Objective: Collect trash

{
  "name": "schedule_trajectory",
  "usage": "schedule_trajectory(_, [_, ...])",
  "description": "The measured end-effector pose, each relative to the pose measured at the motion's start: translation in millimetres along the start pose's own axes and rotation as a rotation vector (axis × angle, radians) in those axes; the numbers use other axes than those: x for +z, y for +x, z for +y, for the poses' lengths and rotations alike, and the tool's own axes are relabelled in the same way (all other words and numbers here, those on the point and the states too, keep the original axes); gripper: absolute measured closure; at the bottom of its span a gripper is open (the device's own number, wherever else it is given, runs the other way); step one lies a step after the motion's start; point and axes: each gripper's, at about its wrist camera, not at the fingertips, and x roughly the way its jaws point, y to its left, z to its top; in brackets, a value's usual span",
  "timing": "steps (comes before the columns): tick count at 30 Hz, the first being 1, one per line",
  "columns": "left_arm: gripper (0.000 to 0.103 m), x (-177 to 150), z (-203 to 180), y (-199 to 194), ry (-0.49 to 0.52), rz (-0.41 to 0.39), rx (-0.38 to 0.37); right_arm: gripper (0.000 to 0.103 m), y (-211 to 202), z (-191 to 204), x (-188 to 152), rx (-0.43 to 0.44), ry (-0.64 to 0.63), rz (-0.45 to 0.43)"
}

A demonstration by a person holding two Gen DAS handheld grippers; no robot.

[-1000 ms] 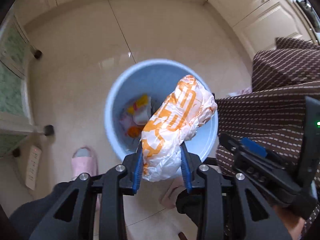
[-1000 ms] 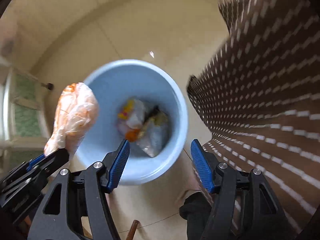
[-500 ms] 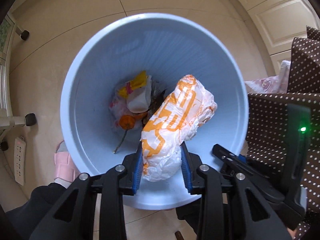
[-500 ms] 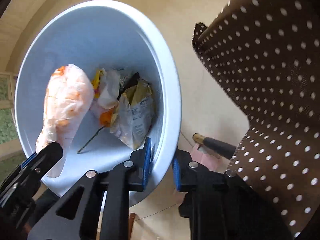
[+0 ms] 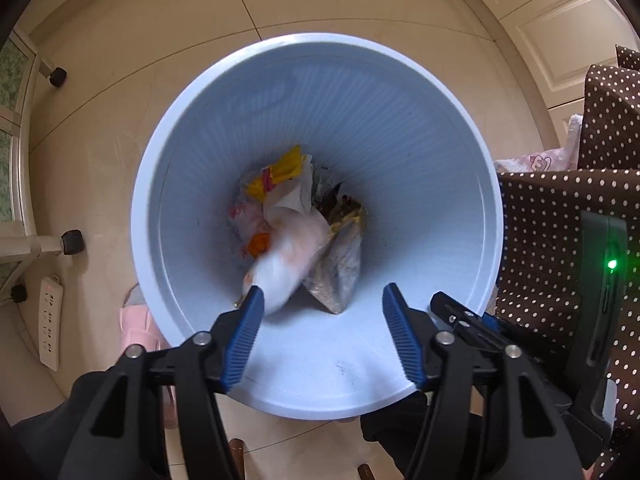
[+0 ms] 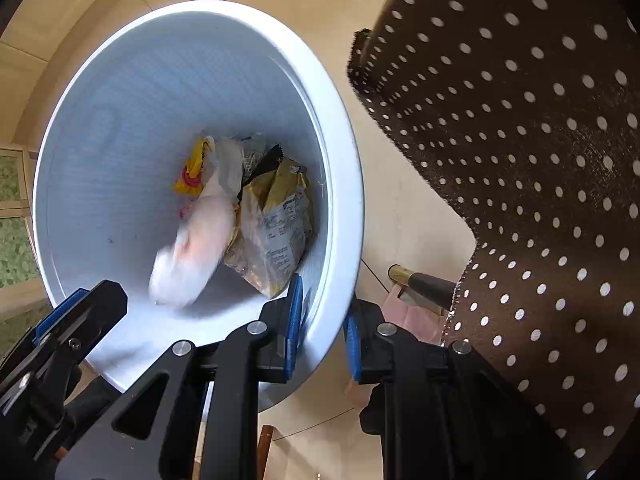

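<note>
A light blue bin (image 5: 460, 152) fills the left wrist view, seen from above. My left gripper (image 5: 322, 336) is open and empty over its near rim. A white and orange bag (image 5: 294, 254), blurred, is falling inside the bin onto other trash: a yellow wrapper (image 5: 276, 172) and a gold snack bag (image 5: 340, 264). In the right wrist view my right gripper (image 6: 322, 326) is shut on the bin's rim (image 6: 340, 184), one finger inside and one outside. The falling bag (image 6: 196, 248) shows there too, beside the gold snack bag (image 6: 276, 232).
A brown dotted cloth (image 6: 520, 160) hangs close on the right of the bin; it also shows in the left wrist view (image 5: 560, 220). A pink slipper (image 5: 136, 320) and a power strip (image 5: 50, 320) lie on the tiled floor at left. Cabinets (image 5: 560, 20) stand at the far right.
My left gripper opened and let go of the white and orange bag, which is dropping into the bin. My right gripper stays shut on the bin's rim.
</note>
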Motion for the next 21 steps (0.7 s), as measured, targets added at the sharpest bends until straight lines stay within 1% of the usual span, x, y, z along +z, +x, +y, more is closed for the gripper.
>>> schedule_trajectory(2, [0.038,-1,1,-2,-0.003,0.005,-0.001,0.084,1,-2,0,-0.001,-0.003,0.004])
schedule_trajectory(4, [0.038,-1,1,-5,-0.003,0.002,0.002,0.082,0,-2,1,-0.010,-0.017,0.009])
schedule_trajectory(7, [0.036,-2,1,-12,0.004,-0.007,0.002,0.076,-14,2,4,-0.019,-0.032,-0.023])
schedule_trajectory(8, [0.036,-3,0,-16,0.006,-0.011,-0.003,0.075,-19,4,4,-0.025,-0.039,-0.027])
schedule_trajectory(10, [0.036,-4,-3,-26,0.010,-0.022,-0.016,0.070,-32,7,3,-0.029,-0.058,-0.055])
schedule_trajectory(12, [0.036,-6,-6,-39,0.022,-0.039,-0.029,0.066,-52,12,1,-0.031,-0.070,-0.088])
schedule_trajectory(14, [0.036,-8,-10,-58,0.037,-0.065,-0.028,0.060,-74,15,-3,-0.043,-0.079,-0.123])
schedule_trajectory(16, [0.036,-12,-13,-81,0.047,-0.096,-0.044,0.052,-96,17,-7,-0.034,-0.077,-0.156])
schedule_trajectory(18, [0.036,-16,-13,-104,0.050,-0.119,-0.046,0.051,-118,22,-14,-0.019,-0.078,-0.189])
schedule_trajectory(20, [0.036,-22,-12,-134,0.053,-0.155,-0.060,0.050,-148,29,-22,-0.006,-0.090,-0.238])
schedule_trajectory(21, [0.036,-27,-12,-155,0.063,-0.186,-0.063,0.048,-161,34,-26,0.000,-0.101,-0.257])
